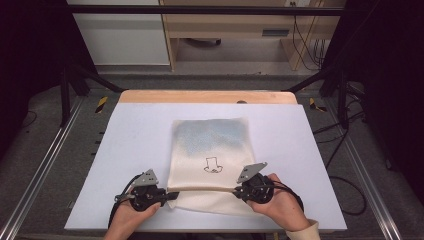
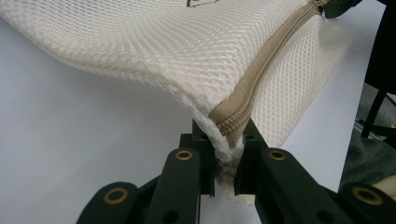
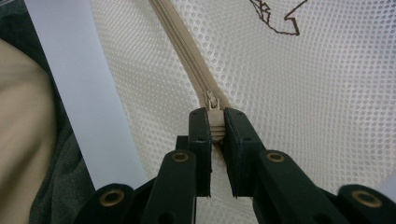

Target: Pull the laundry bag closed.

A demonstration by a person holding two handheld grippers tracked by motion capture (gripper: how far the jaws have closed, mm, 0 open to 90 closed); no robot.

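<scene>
Both tongs clamp the mesh laundry bag (image 1: pixel 210 160) on the desk (image 1: pixel 125 150) along its near-edge zipper (image 1: pixel 205 190): left tongs (image 1: pixel 167 196) pinch the zipper's end corner, apparently anchoring it, while right tongs (image 1: pixel 239 190) grip the slider (image 3: pixel 212 105). Gripper views reveal each bite; the high view shows the bag's far end lying flat.

A cream mesh bag (image 1: pixel 210 160) is lying flat on the pale board, its far part looking bluish-grey and a small dark outline drawing (image 1: pixel 212 165) showing near its middle. A tan zipper (image 2: pixel 261 70) is running across its near end, closed along the stretch in view, with its pull tab (image 3: pixel 212 103) sitting at the person's right end.
</scene>
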